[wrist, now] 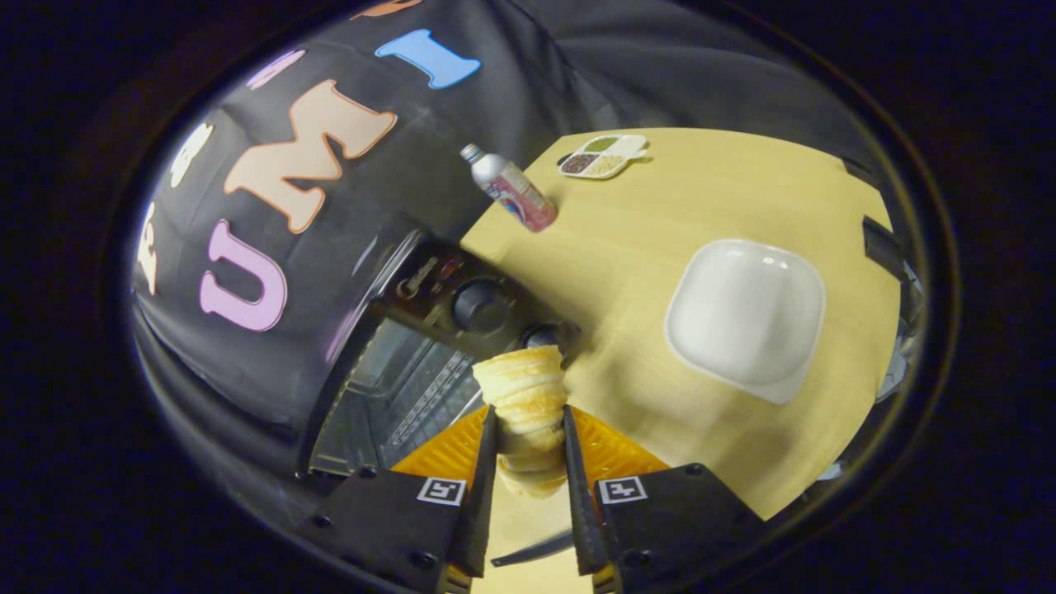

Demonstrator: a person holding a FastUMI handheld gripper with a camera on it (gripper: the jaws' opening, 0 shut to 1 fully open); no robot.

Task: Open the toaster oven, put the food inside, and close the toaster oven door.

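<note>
A pale, layered pastry roll [525, 394] stands pinched between both fingers of the claw [530, 450], its top poking beyond them. Just ahead, the black toaster oven [429, 346] gapes open, rack visible inside.

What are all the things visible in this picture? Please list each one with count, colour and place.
pastry: one, golden and flaky, held between the fingers, in front of the toaster oven's opening.
toaster oven: one, black, door open, wire rack visible inside, standing on the table against the booth wall.
knobs: two, black, on the oven's control panel beyond the pastry.
bottle: one, silver and pink, on the table beyond the oven.
divided dish: one, white, with green, dark and pale fillings, at the table's far edge.
plate: one, white, square, empty, on the table.
table: one, light wood.
gripper: one, both fingers pressing the pastry.
</note>
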